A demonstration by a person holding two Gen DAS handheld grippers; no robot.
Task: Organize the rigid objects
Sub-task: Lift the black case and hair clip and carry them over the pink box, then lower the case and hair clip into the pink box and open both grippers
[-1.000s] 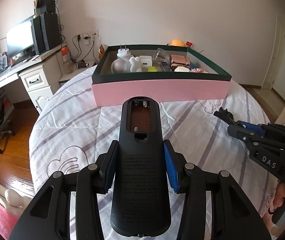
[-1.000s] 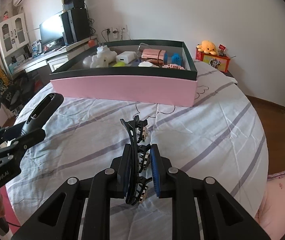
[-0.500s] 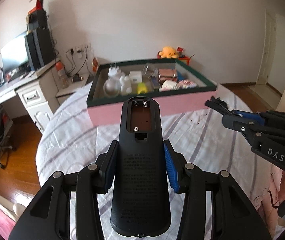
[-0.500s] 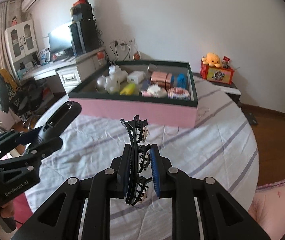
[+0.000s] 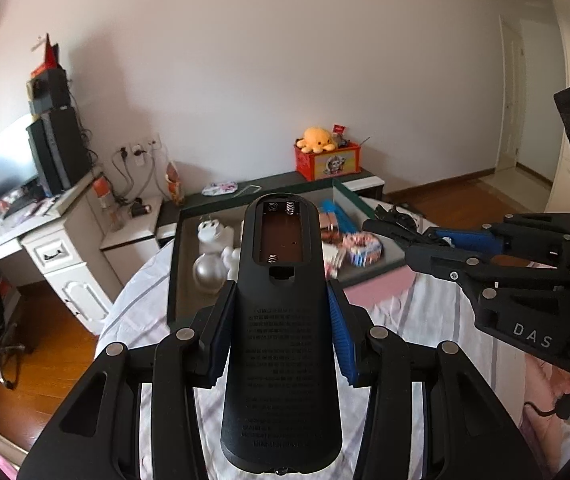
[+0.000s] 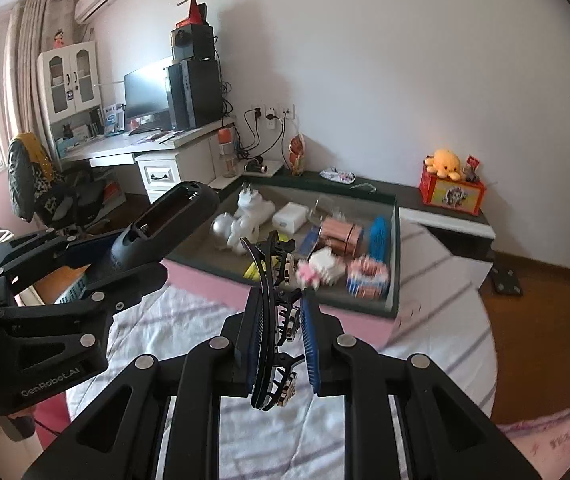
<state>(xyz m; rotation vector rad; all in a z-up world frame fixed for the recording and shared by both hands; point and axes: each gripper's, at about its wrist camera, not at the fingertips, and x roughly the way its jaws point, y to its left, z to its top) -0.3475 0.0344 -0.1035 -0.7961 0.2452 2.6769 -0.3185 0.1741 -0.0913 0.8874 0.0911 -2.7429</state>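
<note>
Above the striped bed, the left tongs pinch a black remote, its battery bay open and facing up. Beside them the right tongs clamp a black hair claw on edge. Beyond both, at the bed's far edge, sits the pink box of small objects.

Remote control: matt black plastic. Hair claw clip: glossy black plastic. Bedsheet: striped cloth. Floor: glossy wood.
</note>
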